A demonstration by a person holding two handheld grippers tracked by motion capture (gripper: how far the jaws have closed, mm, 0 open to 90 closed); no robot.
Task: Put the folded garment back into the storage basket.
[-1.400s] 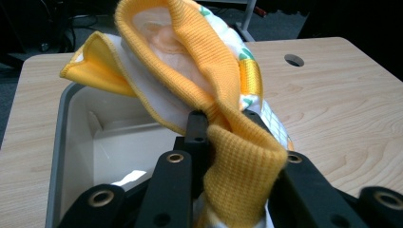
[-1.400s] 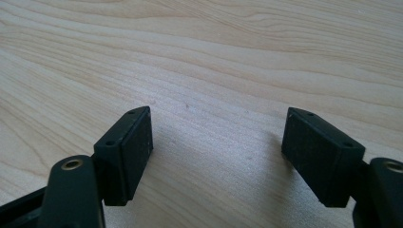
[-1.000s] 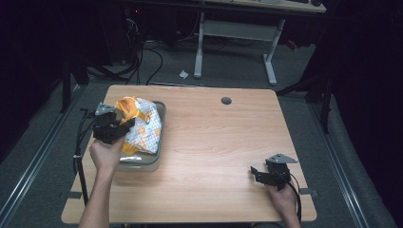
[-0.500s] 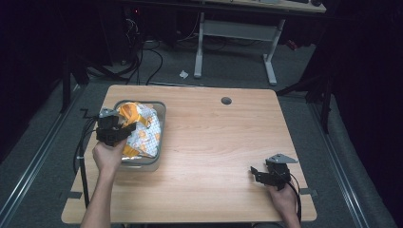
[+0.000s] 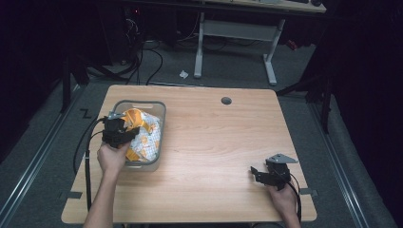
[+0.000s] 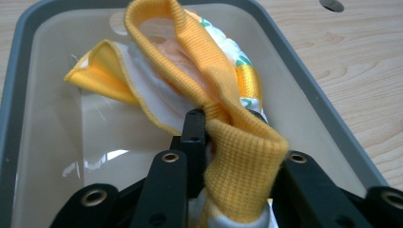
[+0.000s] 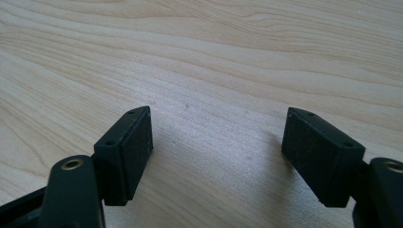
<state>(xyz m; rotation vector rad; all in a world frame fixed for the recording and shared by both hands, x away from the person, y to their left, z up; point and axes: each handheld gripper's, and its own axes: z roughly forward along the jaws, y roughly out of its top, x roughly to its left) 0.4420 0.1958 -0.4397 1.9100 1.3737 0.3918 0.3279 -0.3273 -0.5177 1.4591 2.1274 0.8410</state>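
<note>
A yellow and white garment (image 5: 145, 135) with small printed marks lies bunched in a grey bin (image 5: 138, 102) at the table's left. My left gripper (image 5: 124, 132) hangs over the bin's left side, shut on a ribbed yellow edge of the garment (image 6: 199, 61). That edge loops up and folds over between the jaws of the left gripper (image 6: 228, 142). The bin's pale floor and grey rim (image 6: 304, 80) show around the cloth. My right gripper (image 5: 255, 172) rests low at the table's near right, open, with bare wood between the jaws of the right gripper (image 7: 216, 142).
The wooden table (image 5: 214, 142) has a round cable hole (image 5: 226, 100) near its far edge. Beyond it stand the white legs of another desk (image 5: 268, 57), and cables lie on the dark floor. A black cable (image 5: 85, 152) trails from the left gripper off the table's left side.
My left gripper has drawn slightly toward the near side of the bin, keeping the yellow edge in its jaws. The right gripper has stayed put.
</note>
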